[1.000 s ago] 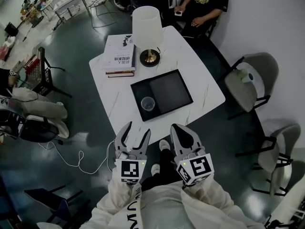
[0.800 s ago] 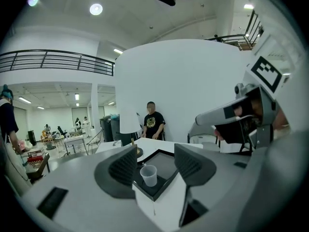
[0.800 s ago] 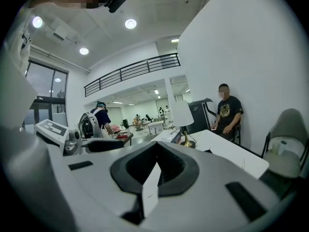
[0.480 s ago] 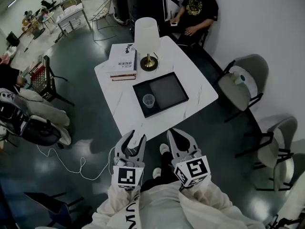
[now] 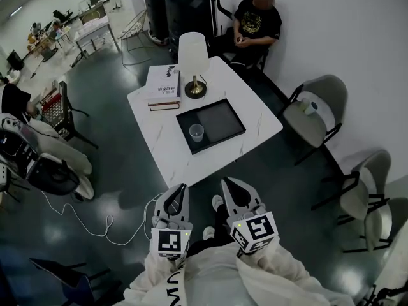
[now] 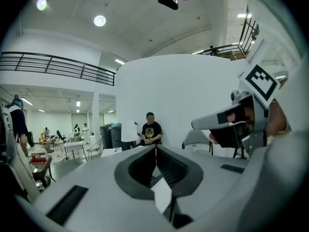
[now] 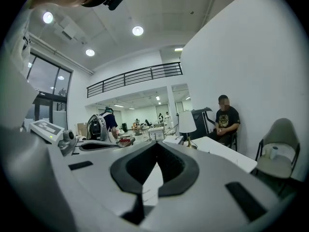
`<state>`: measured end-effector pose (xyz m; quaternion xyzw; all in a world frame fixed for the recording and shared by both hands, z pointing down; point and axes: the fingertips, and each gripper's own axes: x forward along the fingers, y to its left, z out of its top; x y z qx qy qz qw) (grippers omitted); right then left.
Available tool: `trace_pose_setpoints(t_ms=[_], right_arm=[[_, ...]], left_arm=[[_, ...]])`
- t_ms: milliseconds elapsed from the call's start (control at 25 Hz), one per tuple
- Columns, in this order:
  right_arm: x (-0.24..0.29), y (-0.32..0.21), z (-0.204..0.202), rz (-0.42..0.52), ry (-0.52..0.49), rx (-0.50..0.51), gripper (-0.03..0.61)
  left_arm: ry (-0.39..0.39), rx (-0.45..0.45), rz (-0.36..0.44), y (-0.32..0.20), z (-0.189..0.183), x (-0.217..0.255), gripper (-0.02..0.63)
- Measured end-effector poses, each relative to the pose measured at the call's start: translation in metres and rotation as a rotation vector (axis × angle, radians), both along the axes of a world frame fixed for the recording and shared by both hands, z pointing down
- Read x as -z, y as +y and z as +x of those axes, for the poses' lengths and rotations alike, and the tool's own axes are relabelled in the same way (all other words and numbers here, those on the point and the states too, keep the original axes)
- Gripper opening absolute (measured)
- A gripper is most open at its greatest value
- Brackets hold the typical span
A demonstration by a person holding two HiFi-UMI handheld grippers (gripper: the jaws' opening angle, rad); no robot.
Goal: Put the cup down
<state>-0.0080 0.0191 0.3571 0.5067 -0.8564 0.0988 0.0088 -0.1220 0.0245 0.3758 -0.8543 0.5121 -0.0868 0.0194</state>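
Observation:
A clear plastic cup [image 5: 196,132] stands upright in the near left corner of a black tray [image 5: 220,121] on the white table [image 5: 255,107]. Both grippers hang over the floor in front of the table's near edge, well short of the cup. My left gripper [image 5: 180,190] has just been closing with nothing between its jaws, and they now meet [image 6: 155,146]. My right gripper [image 5: 228,183] is shut and empty too, its jaws touching at the tip [image 7: 156,144]. From the left gripper view the right gripper [image 6: 227,122] shows at the right.
A white-shaded lamp [image 5: 193,59] and stacked books [image 5: 163,85] stand at the table's far side. A seated person [image 5: 255,21] is beyond it. Grey chairs [image 5: 315,116] [image 5: 360,190] are to the right, a cable [image 5: 95,218] lies on the floor at the left.
Both grippers have drawn back from the table toward my body. The left jaws went from open to shut. The cup stays on the tray.

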Motion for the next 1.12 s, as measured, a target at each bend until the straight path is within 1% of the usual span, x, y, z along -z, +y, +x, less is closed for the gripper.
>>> trace_pose_setpoints(t_ms=[40, 280, 560, 720, 1120], right_arm=[[0.0, 0.004, -0.001, 0.0, -0.002, 0.002, 0.005], [0.009, 0.022, 0.0, 0.01, 0.002, 0.006, 0.005], [0.011, 0.03, 0.007, 0.004, 0.003, 0.007, 0.005], [0.007, 0.03, 0.008, -0.007, -0.004, 0.025, 0.006], [0.012, 0.025, 0.031, -0.009, 0.001, 0.05, 0.005]], left_arm=[[0.001, 0.003, 0.004, 0.004, -0.001, 0.002, 0.011], [-0.008, -0.001, 0.003, 0.019, 0.0, 0.011, 0.011], [-0.031, -0.01, -0.013, 0.028, 0.008, 0.015, 0.011], [-0.035, 0.001, -0.028, 0.027, 0.011, 0.015, 0.011], [-0.054, -0.003, -0.037, 0.021, 0.04, 0.02, 0.011]])
